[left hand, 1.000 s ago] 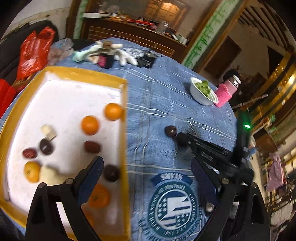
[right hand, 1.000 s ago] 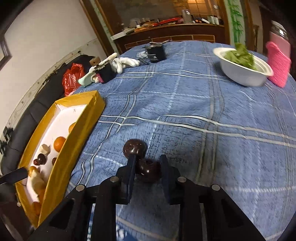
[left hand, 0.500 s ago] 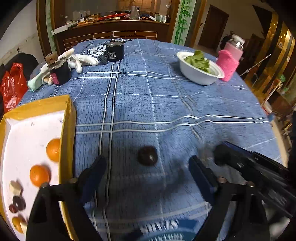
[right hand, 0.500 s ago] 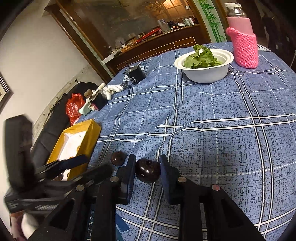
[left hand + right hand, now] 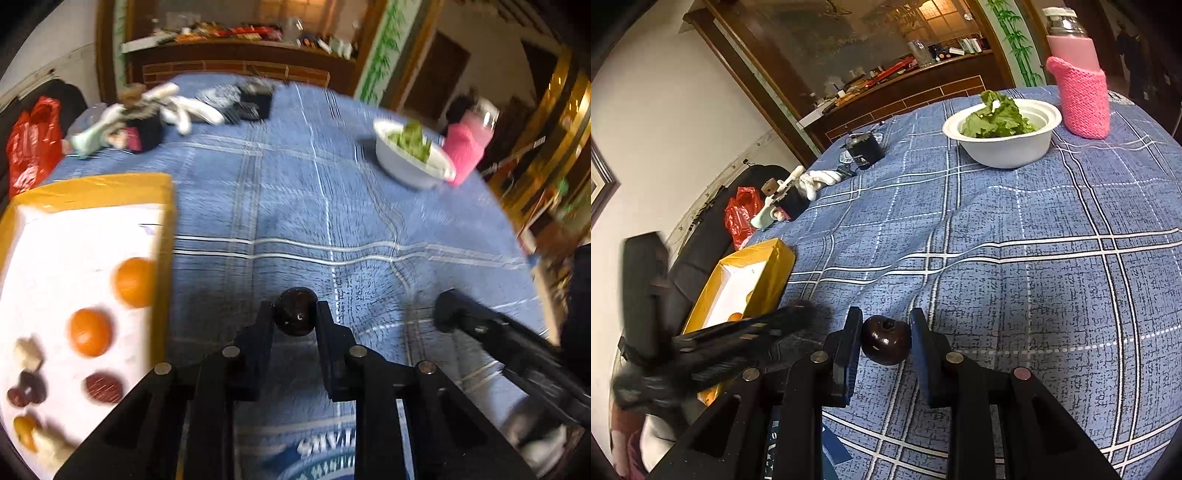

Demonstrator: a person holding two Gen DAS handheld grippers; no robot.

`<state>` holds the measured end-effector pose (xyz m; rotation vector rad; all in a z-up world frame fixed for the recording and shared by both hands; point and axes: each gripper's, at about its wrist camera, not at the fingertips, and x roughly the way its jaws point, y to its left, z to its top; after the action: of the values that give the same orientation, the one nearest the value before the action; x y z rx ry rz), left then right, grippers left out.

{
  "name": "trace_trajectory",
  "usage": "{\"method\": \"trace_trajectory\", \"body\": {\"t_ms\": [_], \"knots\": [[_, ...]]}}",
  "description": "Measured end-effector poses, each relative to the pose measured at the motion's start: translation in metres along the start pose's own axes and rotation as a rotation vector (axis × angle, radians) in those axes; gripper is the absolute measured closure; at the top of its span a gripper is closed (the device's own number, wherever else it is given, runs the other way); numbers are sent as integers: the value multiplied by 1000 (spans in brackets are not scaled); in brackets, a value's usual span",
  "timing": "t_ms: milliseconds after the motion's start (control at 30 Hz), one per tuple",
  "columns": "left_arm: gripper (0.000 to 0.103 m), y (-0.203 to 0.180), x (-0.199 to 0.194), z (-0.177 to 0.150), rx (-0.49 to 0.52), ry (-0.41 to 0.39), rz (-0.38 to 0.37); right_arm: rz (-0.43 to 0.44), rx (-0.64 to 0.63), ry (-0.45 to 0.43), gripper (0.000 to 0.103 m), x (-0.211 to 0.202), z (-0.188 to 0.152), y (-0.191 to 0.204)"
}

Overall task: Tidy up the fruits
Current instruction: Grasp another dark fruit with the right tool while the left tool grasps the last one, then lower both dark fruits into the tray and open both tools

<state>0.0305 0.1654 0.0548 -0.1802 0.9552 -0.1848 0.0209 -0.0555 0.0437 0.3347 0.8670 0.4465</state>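
On the blue checked cloth, a dark round fruit [image 5: 295, 317] sits between the fingers of my left gripper [image 5: 294, 308]. Its jaws are closing and both pads touch the fruit's sides. My right gripper [image 5: 885, 332] is shut on a second dark fruit [image 5: 886, 345], held just above the cloth. To the left lies the yellow box [image 5: 164, 221] with a white lining. It holds two oranges [image 5: 135, 282], some dark fruits [image 5: 103, 387] and pale pieces. In the right wrist view the left gripper is a blurred black shape in front of the box [image 5: 775, 266].
A white bowl of greens [image 5: 1004, 136] and a pink-sleeved bottle [image 5: 1078, 92] stand at the far right of the table. A black box [image 5: 866, 149], a white glove [image 5: 816, 179] and a red bag [image 5: 742, 214] lie at the far left. The round table's edge curves away on the right.
My left gripper swung from over the box to the dark fruit on the cloth, and its wide jaws closed around it. My right gripper moved its fruit away from that one.
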Motion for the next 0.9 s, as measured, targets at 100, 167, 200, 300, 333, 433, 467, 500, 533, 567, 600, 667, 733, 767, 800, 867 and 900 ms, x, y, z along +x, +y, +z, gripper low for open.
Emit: {"method": "trace_trajectory", "body": {"t_ms": [100, 167, 200, 300, 333, 433, 467, 500, 533, 567, 600, 667, 733, 767, 800, 867, 900], "knots": [[81, 25, -44, -9, -57, -70, -2, 10, -20, -2, 74, 0, -2, 6], [81, 49, -71, -17, -109, -111, 11, 19, -36, -1, 74, 1, -4, 12], [81, 57, -81, -21, -126, -123, 23, 32, -44, 1, 74, 1, -6, 16], [81, 104, -118, -40, -207, -166, 115, 57, -70, 8, 74, 2, -11, 30], [81, 119, -124, -46, -230, -169, 142, 68, -77, 15, 74, 2, -13, 38], [81, 159, -132, -60, -319, -163, 181, 154, -85, 55, 74, 8, -20, 68], [81, 166, -133, -63, -336, -157, 177, 181, -90, 72, 74, 12, -24, 81], [81, 175, -132, -68, -356, -147, 174, 207, -93, 90, 74, 17, -27, 92], [81, 180, -131, -72, -367, -143, 172, 237, -97, 116, 74, 23, -30, 106], [79, 182, -131, -74, -373, -142, 166, 256, -103, 135, 74, 29, -33, 118], [71, 186, -132, -76, -381, -142, 153, 271, -113, 153, 73, 35, -35, 131], [45, 192, -137, -80, -395, -151, 130, 281, -145, 183, 73, 48, -39, 157], [33, 196, -144, -83, -401, -180, 114, 279, -168, 206, 72, 61, -42, 176], [32, 197, -146, -84, -401, -189, 108, 278, -172, 216, 71, 67, -43, 181], [31, 199, -150, -85, -403, -199, 100, 276, -168, 230, 71, 76, -44, 188], [29, 203, -155, -87, -407, -208, 91, 263, -156, 247, 69, 86, -44, 192], [28, 205, -158, -88, -407, -214, 90, 256, -147, 253, 60, 90, -45, 194]]}}
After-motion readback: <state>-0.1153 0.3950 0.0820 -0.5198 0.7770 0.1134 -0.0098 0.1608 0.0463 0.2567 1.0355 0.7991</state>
